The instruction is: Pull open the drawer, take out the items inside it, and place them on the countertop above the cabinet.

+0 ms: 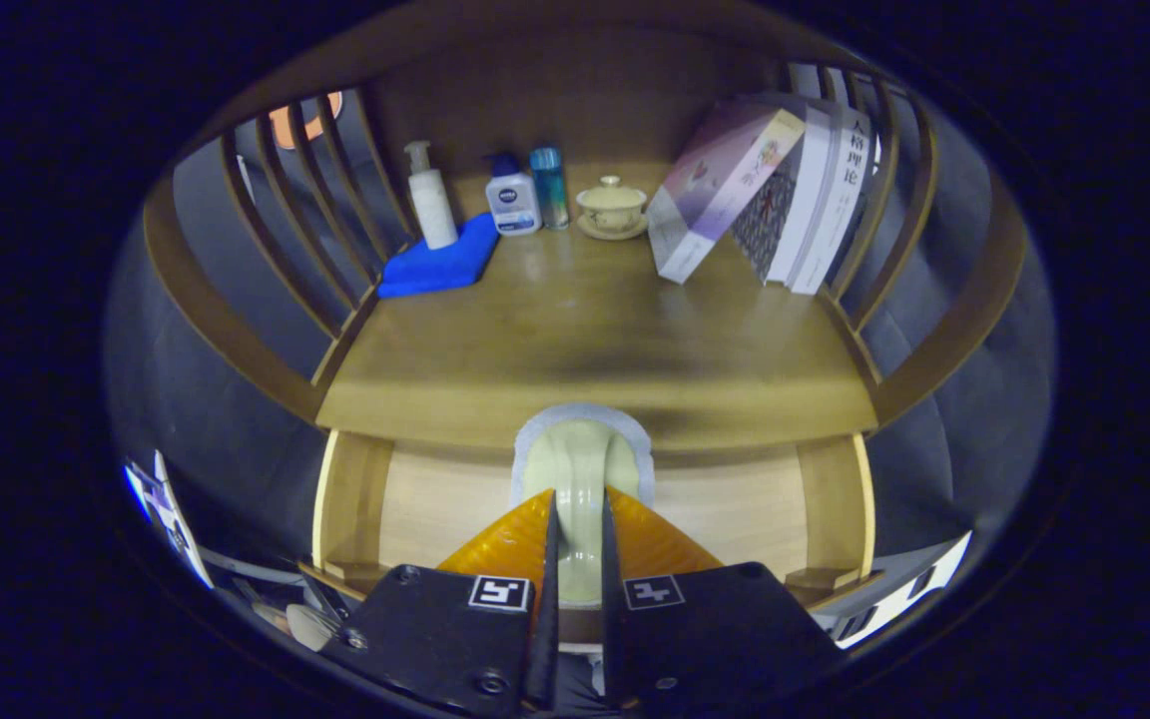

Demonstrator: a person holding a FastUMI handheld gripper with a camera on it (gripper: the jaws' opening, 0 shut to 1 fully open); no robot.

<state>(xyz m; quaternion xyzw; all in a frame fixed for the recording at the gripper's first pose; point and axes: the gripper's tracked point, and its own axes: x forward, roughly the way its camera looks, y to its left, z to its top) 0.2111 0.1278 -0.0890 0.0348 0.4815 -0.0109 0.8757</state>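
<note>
The gripper (575, 519) has its two orange fingers (505, 544) pressed on a pale green thing (578, 469), one finger on each side. The pale green thing has a grey-white rim around it. What it is cannot be told; it may be a cup or a small tool seen edge-on. It is held up over the open drawer (735, 509), at the front edge of the countertop (595, 350).

The drawer is pulled out under the countertop. Its light wood bottom shows on both sides of the fingers, and nothing else can be seen lying in it.

At the back of the countertop, on the left, a white pump bottle (432, 200) stands on a folded blue cloth (440, 265). Next to the cloth stands a small white bottle with a blue cap (512, 200), and touching it is a thin blue bottle (548, 187). Near the back middle sits a cream lidded teacup on a saucer (612, 208). On the right of the teacup a row of books (765, 190) leans against the curved wooden slats (884, 200).
</note>
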